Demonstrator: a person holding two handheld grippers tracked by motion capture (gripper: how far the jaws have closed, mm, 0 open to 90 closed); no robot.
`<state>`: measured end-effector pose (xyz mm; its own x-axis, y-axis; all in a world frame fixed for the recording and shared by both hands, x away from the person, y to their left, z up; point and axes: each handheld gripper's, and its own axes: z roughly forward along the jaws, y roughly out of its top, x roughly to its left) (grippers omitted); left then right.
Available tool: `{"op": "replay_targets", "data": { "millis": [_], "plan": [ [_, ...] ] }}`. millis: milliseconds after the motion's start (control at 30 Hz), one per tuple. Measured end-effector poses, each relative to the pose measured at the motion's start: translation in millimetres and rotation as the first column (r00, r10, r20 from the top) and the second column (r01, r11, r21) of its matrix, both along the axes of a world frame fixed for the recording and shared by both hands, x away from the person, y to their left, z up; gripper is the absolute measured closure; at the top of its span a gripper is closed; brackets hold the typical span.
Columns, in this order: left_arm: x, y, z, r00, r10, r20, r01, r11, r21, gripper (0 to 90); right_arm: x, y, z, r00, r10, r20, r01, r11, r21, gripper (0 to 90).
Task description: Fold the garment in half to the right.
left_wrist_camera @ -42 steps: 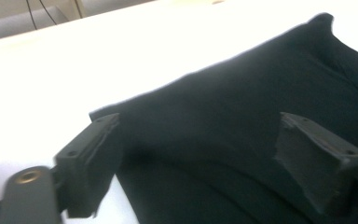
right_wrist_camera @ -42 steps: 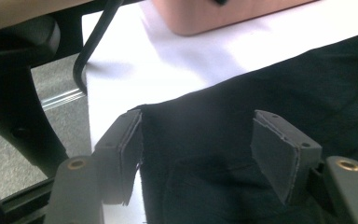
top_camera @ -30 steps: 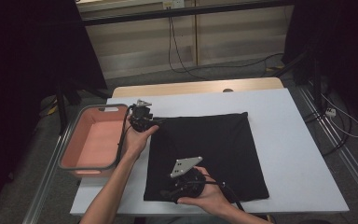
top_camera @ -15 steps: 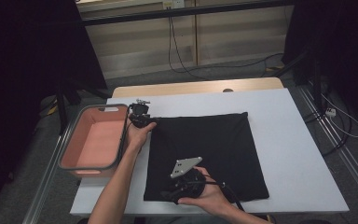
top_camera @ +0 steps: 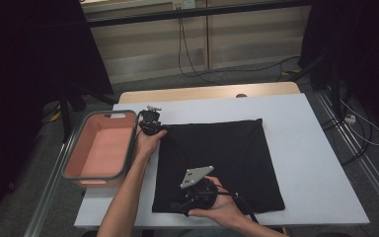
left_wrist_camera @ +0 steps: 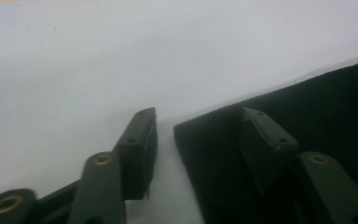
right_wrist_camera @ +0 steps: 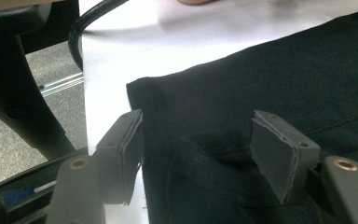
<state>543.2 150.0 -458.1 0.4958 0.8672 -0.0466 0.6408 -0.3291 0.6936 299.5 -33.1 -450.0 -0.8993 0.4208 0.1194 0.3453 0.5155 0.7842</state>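
Note:
A black cloth [top_camera: 222,158] lies flat on the white table [top_camera: 301,138]. My left gripper [top_camera: 150,120] rests at the cloth's far left corner. In the left gripper view it [left_wrist_camera: 198,116] is open, with one jaw on the bare table and the other over the cloth [left_wrist_camera: 307,102], the corner between them. My right gripper [top_camera: 180,202] sits at the cloth's near left corner, its grey plate on top. In the right gripper view it [right_wrist_camera: 196,119] is open and straddles a rumpled corner of the cloth [right_wrist_camera: 261,70] close to the table's edge.
A salmon-coloured basin [top_camera: 101,150] with a grey rim stands at the table's left, just beside my left hand. Bare white table runs to the right of and beyond the cloth. Cables [top_camera: 192,59] lie on the floor behind the table.
My left gripper has edged slightly farther from the person at the cloth's far left corner. The right gripper has stayed where it was.

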Motion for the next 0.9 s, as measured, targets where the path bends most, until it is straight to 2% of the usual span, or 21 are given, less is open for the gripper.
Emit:
{"op": "replay_targets", "data": {
  "millis": [267,300,333,367,433,533,633,667,767,900],
  "plan": [
    [-1.4,-1.9,0.7,1.0000,0.000,-0.002,0.000,1.0000,0.001,53.9,-0.4,2.4,-1.8,0.9999,0.012,-0.009,-0.012,1.000,-0.005,35.1],
    [-2.0,-2.6,1.1,0.9998,-0.019,-0.010,0.018,0.9998,-0.012,57.1,-0.3,2.5,-1.9,0.9999,0.013,-0.010,-0.014,1.000,-0.004,35.0],
    [-3.2,-5.6,1.4,0.9997,-0.025,-0.009,0.025,0.9997,-0.004,65.2,-0.3,2.5,-2.1,0.9998,0.015,-0.011,-0.015,1.000,-0.005,34.8],
    [-4.4,-9.1,1.1,0.9997,-0.023,0.003,0.023,0.9997,0.001,66.2,-0.3,2.7,-2.4,0.9998,0.014,-0.012,-0.014,1.000,-0.006,34.8],
    [-5.2,-11.1,1.3,0.9998,-0.019,0.002,0.018,0.9998,0.009,68.2,0.3,3.0,-3.2,0.9998,0.016,-0.012,-0.016,1.000,-0.008,34.6],
    [-3.7,-6.5,1.4,0.9993,-0.029,-0.022,0.029,0.9994,-0.021,70.2,-0.6,3.7,-4.2,0.9996,0.017,-0.020,-0.018,1.000,-0.010,34.5],
    [-4.6,-9.0,1.9,0.9989,-0.025,-0.041,0.023,0.9986,-0.048,84.1,-2.0,5.0,-4.4,0.9996,0.020,-0.019,-0.021,1.000,-0.012,34.4],
    [-4.9,-9.2,2.3,0.9988,-0.029,-0.040,0.028,0.9988,-0.040,85.0,-2.1,5.4,-4.4,0.9996,0.021,-0.021,-0.021,1.000,-0.011,34.4],
    [-4.8,-5.5,3.0,0.9981,-0.016,-0.060,0.011,0.9973,-0.073,86.1,-3.0,6.2,-3.2,0.9996,0.019,-0.021,-0.019,1.000,-0.013,34.5],
    [-6.6,-1.5,8.0,0.9986,-0.003,-0.052,-0.002,0.9959,-0.091,86.4,-3.0,10.1,-1.6,0.9998,0.008,-0.018,-0.008,0.999,-0.031,35.4]
  ]
}}
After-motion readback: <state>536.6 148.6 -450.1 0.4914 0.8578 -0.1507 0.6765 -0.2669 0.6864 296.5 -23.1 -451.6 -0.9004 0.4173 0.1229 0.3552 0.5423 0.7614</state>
